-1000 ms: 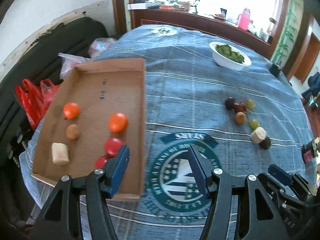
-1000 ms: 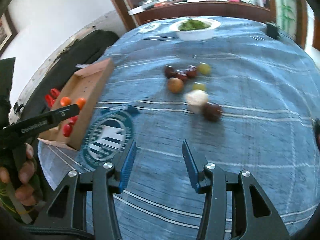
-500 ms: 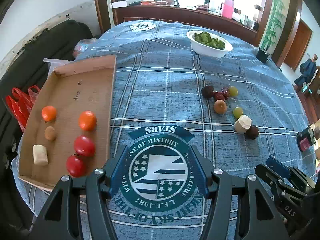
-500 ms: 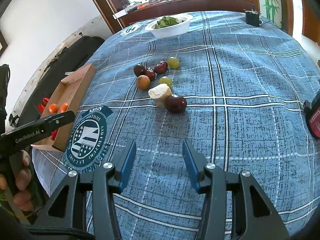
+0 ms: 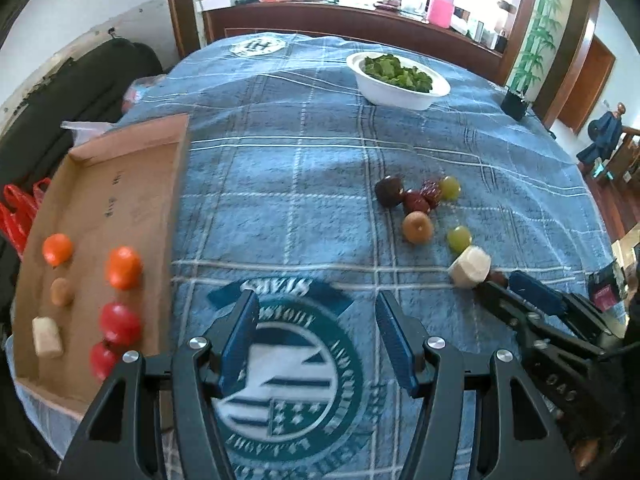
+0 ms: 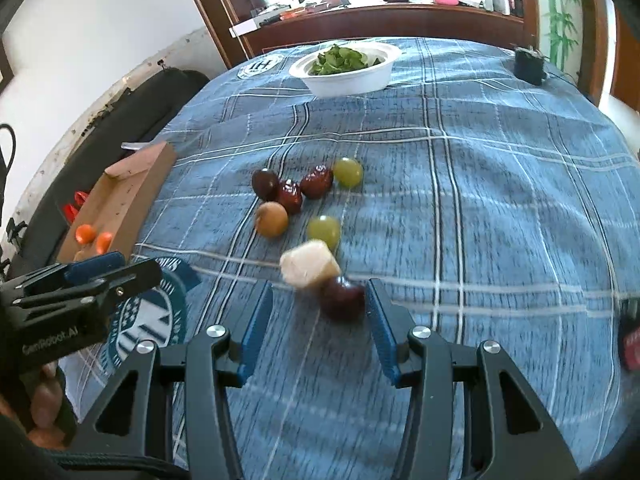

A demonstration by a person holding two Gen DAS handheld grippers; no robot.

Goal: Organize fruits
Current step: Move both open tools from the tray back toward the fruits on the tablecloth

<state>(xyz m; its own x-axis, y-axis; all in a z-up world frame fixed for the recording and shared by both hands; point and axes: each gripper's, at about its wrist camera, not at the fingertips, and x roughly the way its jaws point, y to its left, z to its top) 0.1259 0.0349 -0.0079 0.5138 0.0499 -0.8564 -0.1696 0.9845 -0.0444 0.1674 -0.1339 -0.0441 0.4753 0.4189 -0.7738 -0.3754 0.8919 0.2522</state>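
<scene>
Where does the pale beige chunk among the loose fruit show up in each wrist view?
Left wrist view: the beige chunk lies right of centre, just ahead of the right tool reaching in from the right edge.
Right wrist view: the same chunk sits near centre, just beyond the open tool, touching the dark red fruit.
Shared landmark: the white bowl of greens at the far side of the table.

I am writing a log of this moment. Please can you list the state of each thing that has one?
Left claw: open, empty, over the round logo.
Right claw: open, around the dark red round fruit, not closed.
Brown cardboard tray: holds six pieces.
White bowl: upright, filled with greens.
Pale beige chunk: touching the dark fruit.
</scene>
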